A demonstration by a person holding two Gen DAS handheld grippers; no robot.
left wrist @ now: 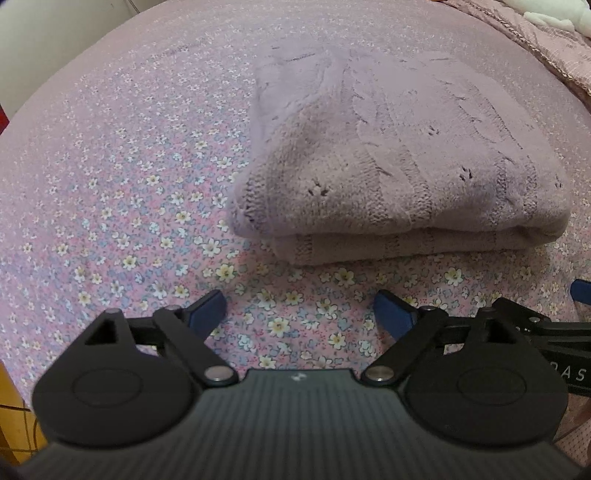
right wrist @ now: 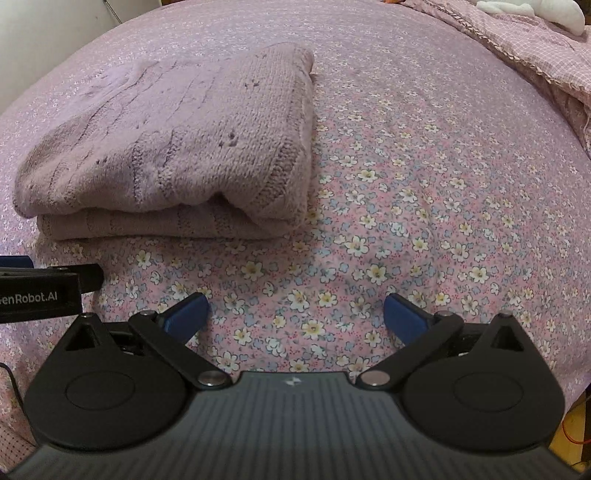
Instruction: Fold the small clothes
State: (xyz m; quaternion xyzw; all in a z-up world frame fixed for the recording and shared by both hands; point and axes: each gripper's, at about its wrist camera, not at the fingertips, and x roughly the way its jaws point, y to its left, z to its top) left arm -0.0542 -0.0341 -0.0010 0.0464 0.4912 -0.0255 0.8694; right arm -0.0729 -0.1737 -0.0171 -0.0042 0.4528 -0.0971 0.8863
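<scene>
Big bed w/ a pink sheet point(right wrist: 424, 155) full of little flowers. A pink blanket point(right wrist: 535, 59) is bunched up at the far right, w/ something soft & white point(right wrist: 532, 11) on it. Plain light wall point(left wrist: 55, 40) at far left.

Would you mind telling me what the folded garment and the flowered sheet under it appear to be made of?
The folded garment looks like a soft knitted yarn, perhaps wool or acrylic: stitch rows, ribbed bands and small eyelet holes show, with a fuzzy matte surface. The flowered sheet seems a thin woven cotton or blend, smooth and matte, with a printed floral pattern; the fibre itself cannot be confirmed.
</scene>
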